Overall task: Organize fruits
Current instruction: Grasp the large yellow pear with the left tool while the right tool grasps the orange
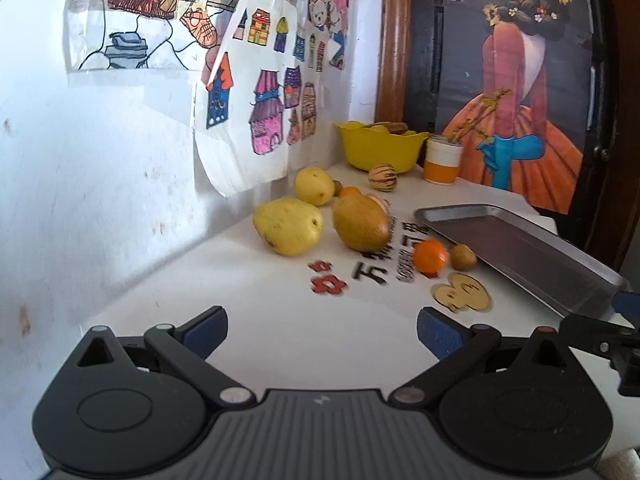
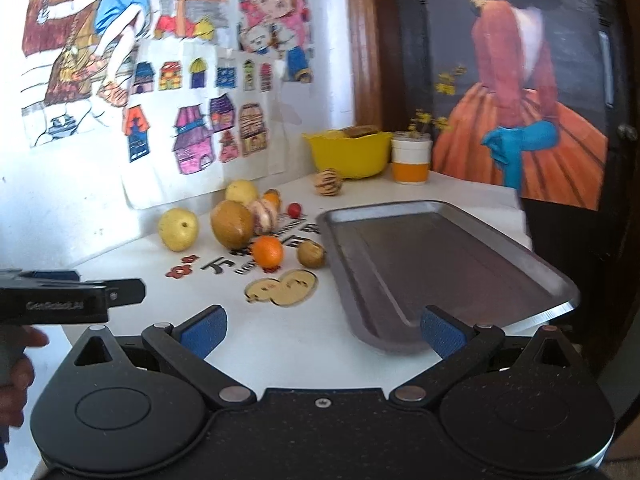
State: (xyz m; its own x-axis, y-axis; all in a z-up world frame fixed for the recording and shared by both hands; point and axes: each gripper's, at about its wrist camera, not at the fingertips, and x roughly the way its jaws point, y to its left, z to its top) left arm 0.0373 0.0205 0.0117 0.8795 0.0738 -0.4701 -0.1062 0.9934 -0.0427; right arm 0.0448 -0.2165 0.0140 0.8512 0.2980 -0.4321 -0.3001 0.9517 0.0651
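Loose fruit lies on the white table [image 1: 248, 320]: two yellow pears [image 1: 287, 225] [image 1: 314, 185], a brownish mango [image 1: 360, 222], an orange [image 1: 429, 255], a kiwi [image 1: 463, 256] and a striped melon [image 1: 383, 177]. The right wrist view also shows a small red fruit [image 2: 294, 209] and a peeled citrus [image 2: 264, 212]. An empty metal tray [image 2: 460, 276] lies to the right of the fruit. My left gripper [image 1: 322, 336] is open, well short of the fruit. My right gripper [image 2: 323, 334] is open over the tray's near corner, holding nothing.
A yellow bowl [image 1: 380, 145] with food and a white-and-orange cup [image 1: 441, 160] stand at the back. Drawings hang on the left wall [image 1: 100, 160]. A dark poster panel [image 1: 516, 80] closes the right side. A hand [image 2: 16, 364] holds the left gripper's body [image 2: 68, 300].
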